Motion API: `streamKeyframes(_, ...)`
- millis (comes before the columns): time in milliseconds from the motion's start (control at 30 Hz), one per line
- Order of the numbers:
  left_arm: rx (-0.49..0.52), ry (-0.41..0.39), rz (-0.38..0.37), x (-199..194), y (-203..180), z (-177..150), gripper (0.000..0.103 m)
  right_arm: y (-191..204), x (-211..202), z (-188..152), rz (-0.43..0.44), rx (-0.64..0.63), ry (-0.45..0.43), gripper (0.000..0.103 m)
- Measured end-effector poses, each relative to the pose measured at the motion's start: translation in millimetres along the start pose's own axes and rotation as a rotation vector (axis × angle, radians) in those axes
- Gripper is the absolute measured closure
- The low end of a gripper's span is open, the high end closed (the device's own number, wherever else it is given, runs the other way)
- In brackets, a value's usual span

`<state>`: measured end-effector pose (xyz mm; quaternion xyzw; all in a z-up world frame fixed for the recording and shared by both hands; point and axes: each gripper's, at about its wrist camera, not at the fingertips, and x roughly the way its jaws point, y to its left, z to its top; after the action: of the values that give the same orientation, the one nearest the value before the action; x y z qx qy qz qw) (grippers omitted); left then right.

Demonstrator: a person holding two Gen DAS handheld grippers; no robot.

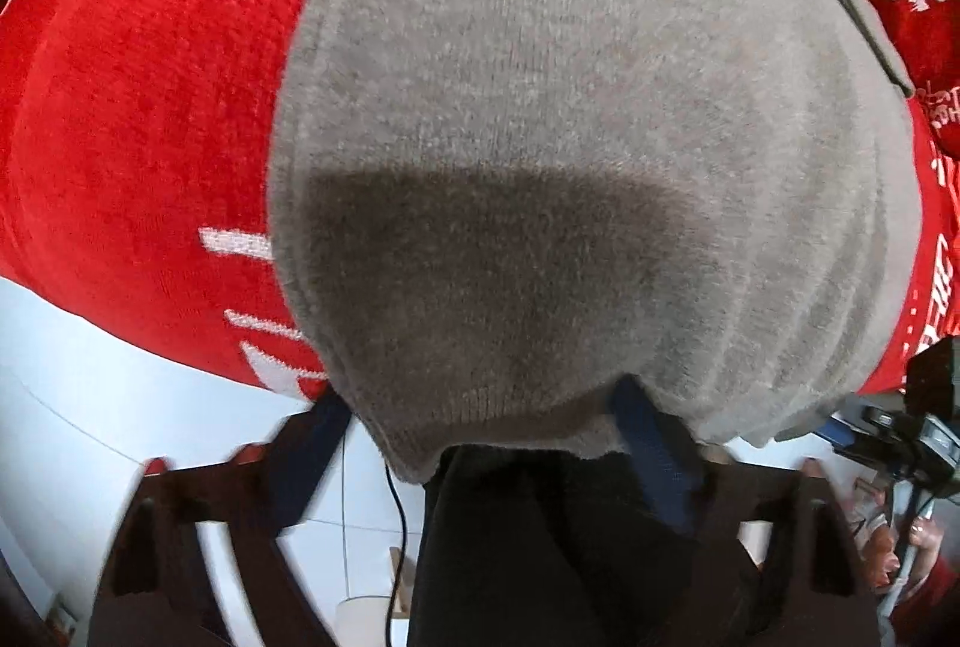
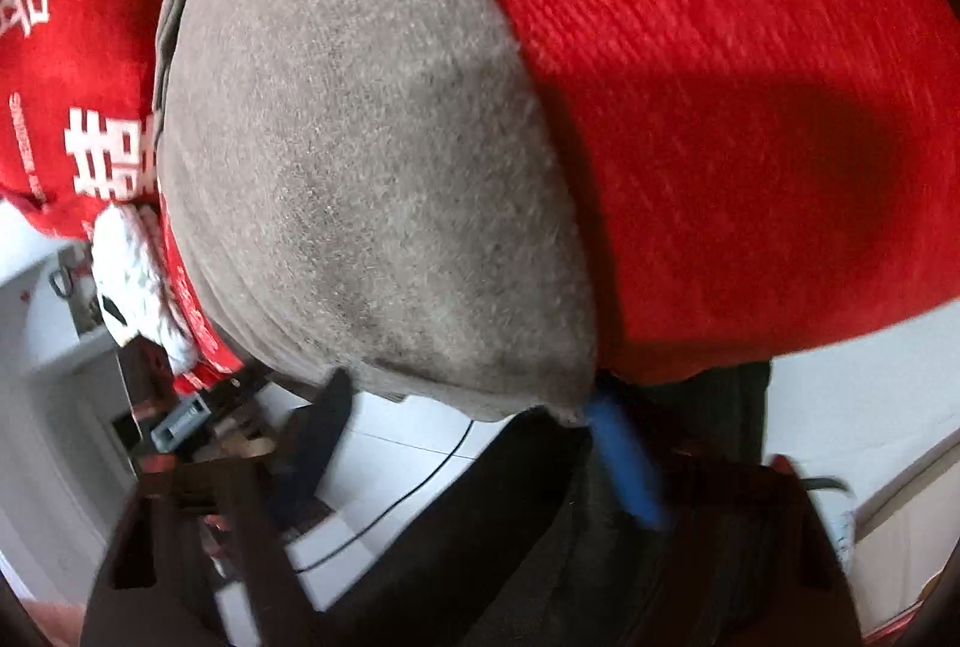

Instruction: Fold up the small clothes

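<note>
A grey knit garment (image 1: 576, 119) lies flat on a red cloth (image 1: 138, 107) that carries white printed characters. Both hang slightly over the near edge of the surface, and the grey hem is the part nearest both cameras.

In the left wrist view, the left gripper (image 1: 480, 425) straddles the near hem of the garment. Its two blue-padded fingers (image 1: 309, 443) stand apart, one at each side of the hem's lowest bulge, and the knit edge sits between them. The pads reach the cloth edge, but whether they press on it cannot be told. A dark shadow falls across the lower part of the grey knit. To the left of the garment the red cloth is bare up to its own edge; beyond that edge there is pale floor (image 1: 72, 407) and a thin black cable (image 1: 399, 515). At the right, dark equipment (image 1: 924, 425) stands close past the cloth's edge.

In the right wrist view, the right gripper (image 2: 468, 419) meets the garment (image 2: 360, 137) at its near right corner. One blue finger (image 2: 624, 461) lies against the corner of the hem, where grey meets the red cloth (image 2: 750, 77); the other, darker and blurred, sits under the hem to the left. The fingers are partly apart with the hem between them; a firm pinch cannot be confirmed. Red cloth to the right of the garment is bare. A white crumpled thing (image 2: 138, 281) sits at the left edge.
</note>
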<state>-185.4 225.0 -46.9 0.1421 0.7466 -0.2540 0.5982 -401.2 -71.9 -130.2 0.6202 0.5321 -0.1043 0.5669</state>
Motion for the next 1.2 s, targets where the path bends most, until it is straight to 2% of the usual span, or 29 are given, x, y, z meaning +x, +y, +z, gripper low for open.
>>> streamKeyframes(33, 0.009, -0.004, -0.012, -4, 0, 1, 0.045, -1, -1, -2, 0.004, 0.006, -0.003, 0.066)
streamKeyframes(67, 0.021, -0.004, -0.023, -7, 0, 4, 0.069, 0, -2, -3, 0.021, 0.012, -0.004, 0.086)
streamKeyframes(100, 0.037, -0.001, -0.049, -12, 0, 3, 0.084, 0, -5, -5, 0.065, 0.024, -0.013, 0.086)
streamKeyframes(133, 0.046, 0.004, -0.09, -17, 0, 1, 0.09, 3, -6, -7, 0.089, 0.025, -0.018, 0.086)
streamKeyframes(300, 0.067, -0.049, -0.215, -63, -1, 8, 0.09, 45, -34, -7, 0.281, -0.034, -0.059, 0.087)
streamKeyframes(400, 0.053, -0.125, -0.287, -101, 3, 29, 0.09, 74, -58, 10, 0.392, -0.058, -0.121, 0.087)
streamKeyframes(500, 0.041, -0.218, -0.318, -128, 1, 69, 0.09, 99, -75, 40, 0.462, -0.079, -0.174, 0.087)
streamKeyframes(667, 0.044, -0.31, -0.257, -146, 1, 143, 0.09, 125, -87, 107, 0.446, -0.111, -0.222, 0.087)
streamKeyframes(833, 0.044, -0.325, -0.124, -120, -22, 200, 0.09, 119, -78, 163, 0.398, -0.019, -0.224, 0.086)
streamKeyframes(1033, 0.002, -0.328, -0.033, -114, -26, 227, 0.09, 106, -70, 188, 0.422, 0.082, -0.18, 0.083)
streamKeyframes(1100, -0.022, -0.296, -0.008, -115, -22, 232, 0.09, 104, -69, 192, 0.434, 0.115, -0.164, 0.075)
streamKeyframes(1133, -0.027, -0.28, 0.004, -115, -21, 234, 0.073, 103, -69, 195, 0.438, 0.126, -0.157, 0.072)
streamKeyframes(1167, -0.032, -0.264, 0.025, -115, -20, 235, 0.034, 104, -70, 198, 0.434, 0.129, -0.154, 0.062)
streamKeyframes(1200, -0.035, -0.273, 0.042, -116, -22, 233, 0.018, 106, -73, 198, 0.428, 0.124, -0.16, 0.05)
